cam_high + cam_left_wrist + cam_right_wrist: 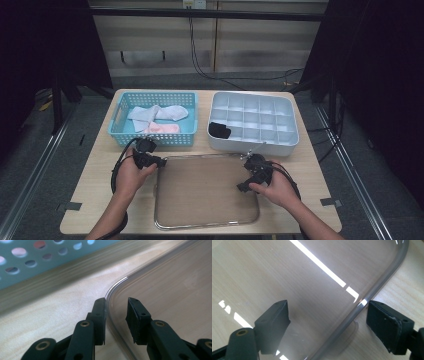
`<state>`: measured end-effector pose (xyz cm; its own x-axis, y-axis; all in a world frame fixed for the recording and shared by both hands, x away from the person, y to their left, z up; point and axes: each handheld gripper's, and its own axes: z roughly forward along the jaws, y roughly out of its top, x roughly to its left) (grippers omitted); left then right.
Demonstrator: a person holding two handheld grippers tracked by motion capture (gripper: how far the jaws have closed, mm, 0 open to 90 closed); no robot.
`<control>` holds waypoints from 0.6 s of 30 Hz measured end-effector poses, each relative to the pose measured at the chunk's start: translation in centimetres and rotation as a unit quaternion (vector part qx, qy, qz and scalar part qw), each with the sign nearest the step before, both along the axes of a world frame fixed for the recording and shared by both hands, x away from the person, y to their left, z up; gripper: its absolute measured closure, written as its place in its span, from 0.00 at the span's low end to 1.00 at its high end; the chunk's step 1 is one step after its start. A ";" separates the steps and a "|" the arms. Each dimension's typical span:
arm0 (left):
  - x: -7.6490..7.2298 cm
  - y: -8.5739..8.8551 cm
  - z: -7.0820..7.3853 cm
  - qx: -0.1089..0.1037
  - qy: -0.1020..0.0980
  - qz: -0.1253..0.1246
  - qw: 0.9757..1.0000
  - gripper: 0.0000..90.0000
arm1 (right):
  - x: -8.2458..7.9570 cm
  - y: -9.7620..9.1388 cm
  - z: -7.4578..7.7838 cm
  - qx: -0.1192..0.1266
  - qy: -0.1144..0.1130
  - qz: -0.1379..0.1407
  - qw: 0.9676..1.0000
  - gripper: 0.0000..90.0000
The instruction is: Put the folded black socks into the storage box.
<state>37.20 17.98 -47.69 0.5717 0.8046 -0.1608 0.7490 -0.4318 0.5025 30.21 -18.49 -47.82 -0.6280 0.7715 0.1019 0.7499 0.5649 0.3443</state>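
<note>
A clear plastic tray (pixel 205 192) with a rounded rim lies flat on the wooden table, near the front. My left gripper (pixel 161 162) is at its far left corner. In the left gripper view the tray's rim (pixel 112 290) runs between the jaws of this gripper (pixel 116 315): the left pad sits against it and the right pad stands off, so it is open. My right gripper (pixel 243 186) is near the far right corner. Its jaws (pixel 328 320) stand wide open astride the rim (pixel 387 277), touching nothing.
A blue perforated basket (pixel 152 137) behind the left gripper holds white socks (pixel 157 112) and a pink sock (pixel 162 128). A white divided box (pixel 252 145) behind the right gripper has a black item (pixel 219 130) in a front left compartment. Its wall (pixel 25 260) is close to the left gripper.
</note>
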 end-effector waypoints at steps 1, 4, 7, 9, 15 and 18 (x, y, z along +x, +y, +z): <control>0.3 0.1 0.0 -0.001 0.000 0.002 1.000 0.77 | 0.1 0.1 0.0 0.002 0.000 -0.002 1.000 0.19; 0.6 0.2 0.0 -0.002 -0.001 0.001 1.000 0.78 | 0.3 0.2 0.0 0.001 -0.002 0.001 1.000 0.19; 1.0 0.1 -0.1 -0.003 -0.007 0.004 1.000 0.80 | 0.4 0.4 -0.1 0.001 -0.001 0.000 1.000 0.18; 1.3 0.2 -0.2 -0.009 -0.009 0.003 1.000 0.81 | 0.4 0.4 -0.1 0.002 -0.004 -0.002 1.000 0.18; 1.8 -0.1 -0.1 0.002 -0.019 0.009 1.000 0.81 | 0.5 0.6 -0.1 0.003 -0.003 -0.003 1.000 0.18; 2.0 -0.1 -0.1 0.008 -0.023 0.005 1.000 0.81 | 0.5 0.7 -0.1 0.004 -0.004 -0.002 1.000 0.17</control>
<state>39.22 17.87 -47.79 0.5706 0.8121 -0.1222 0.7292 -0.4326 0.5301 30.76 -17.75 -47.94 -0.6250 0.7738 0.1030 0.7500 0.5586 0.3541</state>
